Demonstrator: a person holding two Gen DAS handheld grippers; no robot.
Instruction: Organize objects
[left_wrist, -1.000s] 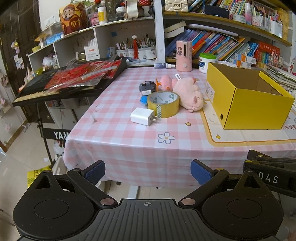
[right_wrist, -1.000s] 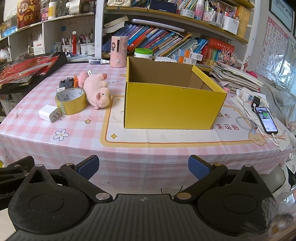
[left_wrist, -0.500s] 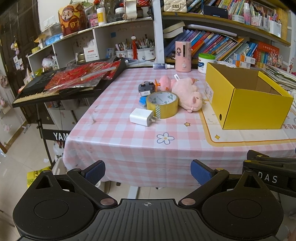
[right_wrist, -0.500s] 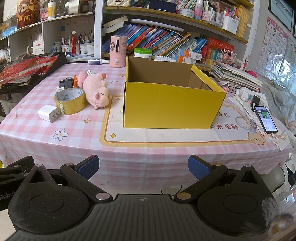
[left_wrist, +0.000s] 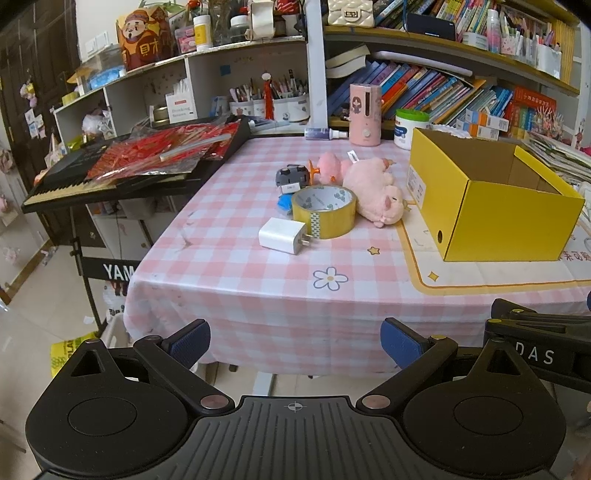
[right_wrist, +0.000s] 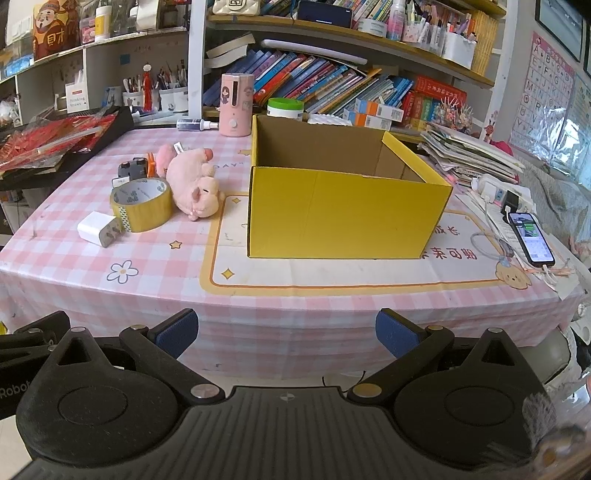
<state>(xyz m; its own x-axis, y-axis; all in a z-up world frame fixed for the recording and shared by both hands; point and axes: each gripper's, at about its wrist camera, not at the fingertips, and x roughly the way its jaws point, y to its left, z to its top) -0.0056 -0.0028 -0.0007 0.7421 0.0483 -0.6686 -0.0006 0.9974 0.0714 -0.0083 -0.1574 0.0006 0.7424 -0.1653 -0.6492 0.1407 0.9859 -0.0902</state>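
Both claws, the left gripper (left_wrist: 295, 341) and the right gripper (right_wrist: 286, 332), hung wide open and empty short of the table's (right_wrist: 295, 306) near edge, while the charger (left_wrist: 283, 235), tape roll (left_wrist: 325, 211), pink plush pig (left_wrist: 373, 192) and what looked like a small dark toy (left_wrist: 291, 174) lay clustered left of the open yellow box (right_wrist: 347, 218).

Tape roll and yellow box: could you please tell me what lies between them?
The pink plush pig lies between the tape roll and yellow box, in both views.

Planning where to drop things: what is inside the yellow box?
The yellow box shows only bare brown inner walls. Its floor is hidden behind the near wall in both views, so its contents cannot be confirmed.
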